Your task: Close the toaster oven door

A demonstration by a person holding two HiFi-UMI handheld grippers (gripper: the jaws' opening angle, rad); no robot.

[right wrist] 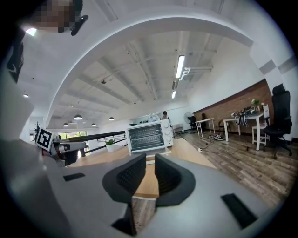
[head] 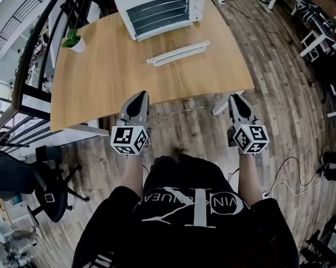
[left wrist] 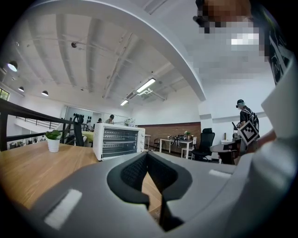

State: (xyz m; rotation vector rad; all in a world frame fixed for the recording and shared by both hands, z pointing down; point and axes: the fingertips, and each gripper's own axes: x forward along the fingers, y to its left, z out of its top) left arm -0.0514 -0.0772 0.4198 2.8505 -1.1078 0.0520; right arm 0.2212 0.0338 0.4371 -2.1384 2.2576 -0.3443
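The white toaster oven (head: 161,12) stands at the far end of the wooden table (head: 104,73), its front showing dark racks. A long white bar (head: 179,52) lies low over the table just in front of it; I cannot tell whether it is the handle of a lowered door. The oven also shows in the left gripper view (left wrist: 118,142) and the right gripper view (right wrist: 149,135). My left gripper (head: 138,98) (left wrist: 148,154) hovers at the table's near edge, shut and empty. My right gripper (head: 238,99) (right wrist: 150,158) hangs off the table's near right corner, jaws a narrow gap apart, holding nothing.
A small potted plant (head: 74,41) stands at the table's left edge. A dark railing (head: 33,54) runs along the left side. A black office chair (head: 23,175) sits on the floor at left, and cables (head: 298,179) trail at right. Other desks and people are far behind.
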